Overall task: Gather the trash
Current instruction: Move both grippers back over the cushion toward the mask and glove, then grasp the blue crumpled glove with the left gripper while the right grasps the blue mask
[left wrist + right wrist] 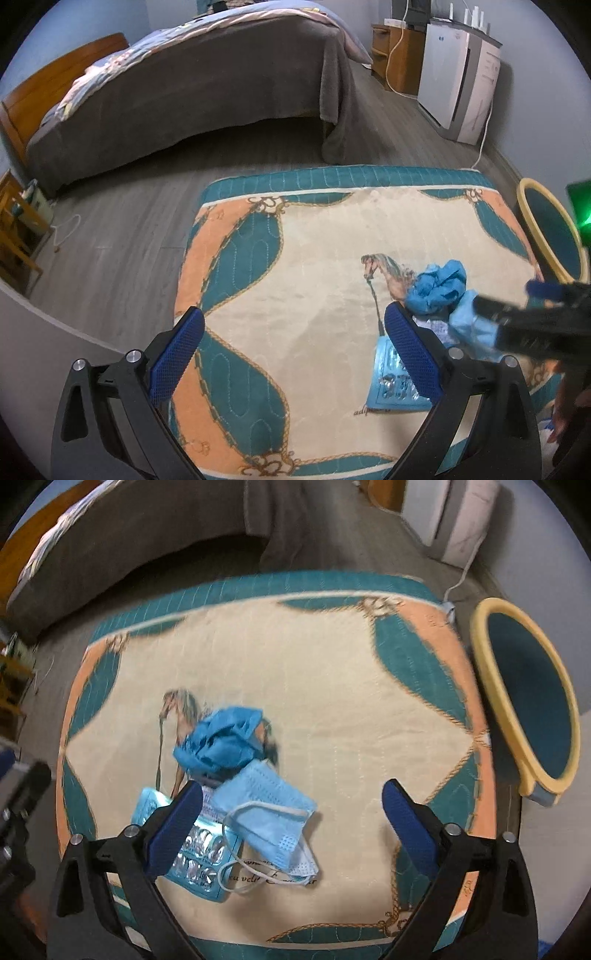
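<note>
Both grippers, left (295, 350) and right (293, 827), hang spread and empty; the mask (266, 808) overlaps the pill pack (201, 853), so one pinch may snag its loops.

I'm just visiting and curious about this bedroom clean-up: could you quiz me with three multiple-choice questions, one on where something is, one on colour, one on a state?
1. Where does the trash pile lie?
A. on the bed
B. on the patterned rug
C. inside the bin

2. What colour is the bin's rim?
A. yellow
B. red
C. black

3. How does the right hand-held gripper stand?
A. shut on the mask
B. shut on nothing
C. open

Answers:
1 B: the crumpled blue cloth, face mask and pill blister pack rest on the rug, over its horse picture.
2 A: the bin beside the rug has a yellow rim.
3 C: the right hand-held gripper hangs above the mask with fingers wide apart.
</note>
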The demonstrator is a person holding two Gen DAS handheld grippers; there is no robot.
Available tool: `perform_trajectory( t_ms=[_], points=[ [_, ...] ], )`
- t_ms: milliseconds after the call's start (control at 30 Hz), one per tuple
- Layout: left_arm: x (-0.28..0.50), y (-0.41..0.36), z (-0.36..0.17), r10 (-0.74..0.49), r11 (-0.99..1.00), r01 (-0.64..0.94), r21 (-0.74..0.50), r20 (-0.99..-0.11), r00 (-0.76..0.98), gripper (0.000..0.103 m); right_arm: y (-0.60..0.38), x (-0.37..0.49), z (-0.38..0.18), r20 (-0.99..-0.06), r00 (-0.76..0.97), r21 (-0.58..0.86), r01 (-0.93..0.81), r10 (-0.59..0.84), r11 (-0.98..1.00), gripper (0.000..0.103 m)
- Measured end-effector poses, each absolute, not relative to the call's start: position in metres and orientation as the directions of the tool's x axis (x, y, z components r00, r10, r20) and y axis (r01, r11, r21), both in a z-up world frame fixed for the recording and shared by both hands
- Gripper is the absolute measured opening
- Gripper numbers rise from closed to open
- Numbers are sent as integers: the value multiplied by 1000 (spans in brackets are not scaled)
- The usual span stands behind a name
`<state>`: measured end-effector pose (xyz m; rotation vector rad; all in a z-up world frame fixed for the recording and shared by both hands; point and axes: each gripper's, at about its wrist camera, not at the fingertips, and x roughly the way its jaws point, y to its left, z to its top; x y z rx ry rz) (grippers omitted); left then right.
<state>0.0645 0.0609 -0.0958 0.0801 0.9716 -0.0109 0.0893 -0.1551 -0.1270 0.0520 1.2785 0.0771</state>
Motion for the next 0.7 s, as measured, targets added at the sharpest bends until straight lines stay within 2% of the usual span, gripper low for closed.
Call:
perform_trajectory(
  t_ms=[67, 100, 167, 200, 233, 267, 300, 433, 533, 633, 700],
  points=[
    [67, 58, -97, 30, 996, 51, 70, -826, 563, 97, -154, 90, -135, -963, 249, 95, -39, 102, 995, 86],
    [68, 57, -99, 33, 996, 55, 77, -827, 562, 97, -154, 90, -139, -967, 230, 101, -40, 107, 994, 78],
    [71, 55, -101, 38, 995, 60, 86, -830, 557, 97, -154, 88, -147, -973, 194, 122, -40, 128, 992, 56],
    [72, 54, -103, 40, 994, 62, 89, -832, 554, 97, -155, 87, -148, -971, 182, 151, -35, 155, 988, 34],
    [72, 53, -103, 40, 994, 63, 89, -833, 552, 97, -157, 86, -149, -969, 176, 171, -28, 173, 985, 23],
    [73, 52, -104, 38, 994, 65, 88, -833, 551, 97, -159, 85, -146, -966, 174, 188, -23, 189, 982, 19],
    [73, 51, -105, 33, 994, 71, 86, -835, 550, 97, -160, 84, -143, -965, 175, 195, -25, 196, 981, 10],
    [77, 43, -108, 31, 991, 90, 96, -838, 545, 97, -165, 87, -115, -959, 181, 208, -75, 219, 975, 2],
    [82, 31, -111, 23, 990, 107, 96, -840, 542, 97, -173, 95, -84, -950, 232, 184, -129, 210, 975, 2],
    [87, 16, -117, -8, 985, 150, 86, -844, 537, 97, -187, 100, -71, -945, 306, 62, -183, 117, 981, 2],
    [89, 5, -122, -31, 978, 192, 84, -847, 531, 97, -201, 102, -76, -942, 306, 98, -146, 140, 984, 2]
  ],
)
